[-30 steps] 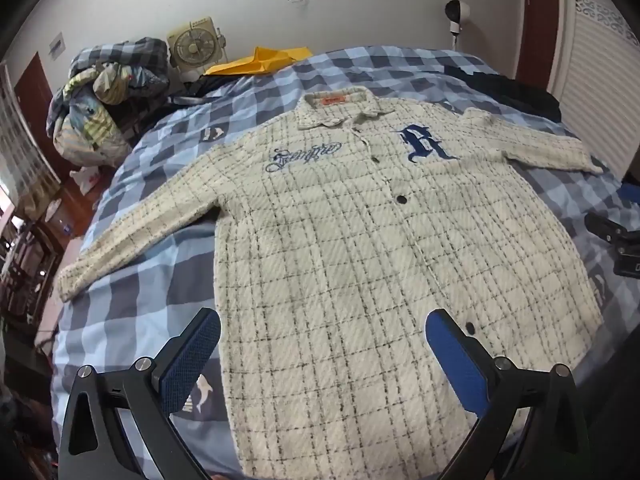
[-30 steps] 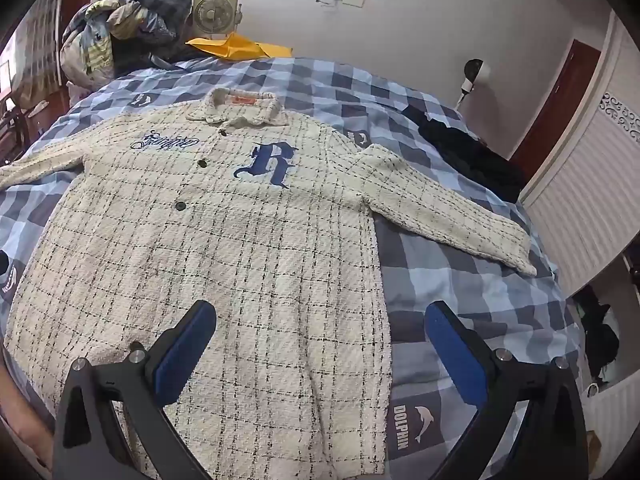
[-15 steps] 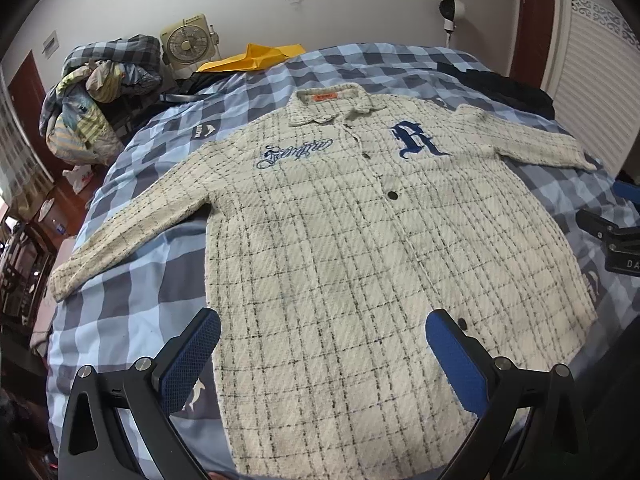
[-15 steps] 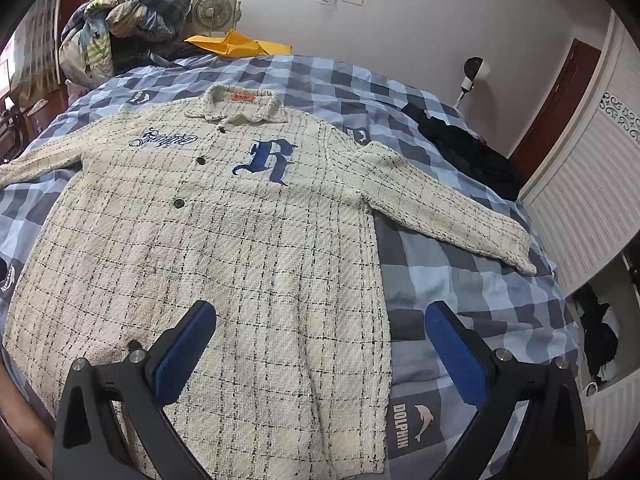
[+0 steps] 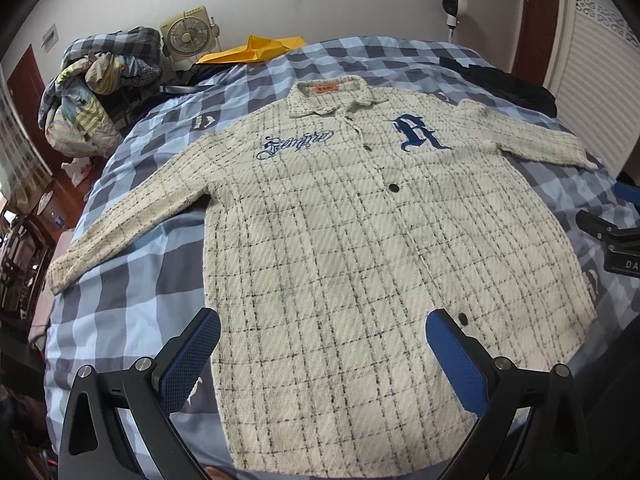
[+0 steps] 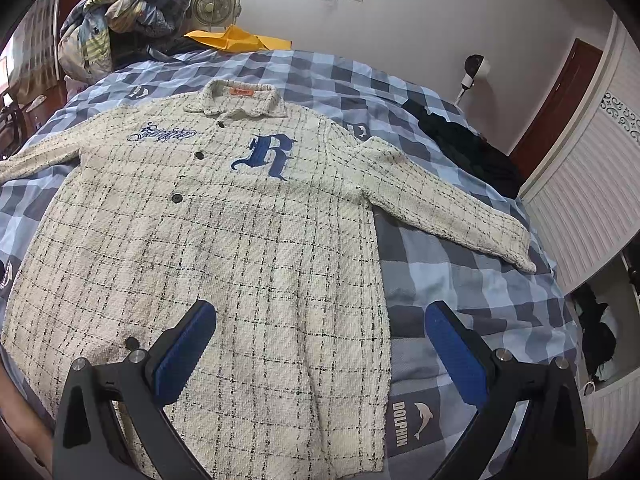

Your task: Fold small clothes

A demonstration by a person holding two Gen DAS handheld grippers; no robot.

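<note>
Shirt (image 5: 360,240) lies flat, face up and buttoned, on the checked bed (image 5: 132,292), both sleeves spread out. Left gripper (image 5: 322,356) and right gripper (image 6: 320,354) hover above its hem, jaws spread wide, grasping nothing.

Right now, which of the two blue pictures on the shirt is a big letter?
The blue R on the shirt. The other embroidery across the buttons is thin curly writing.
</note>
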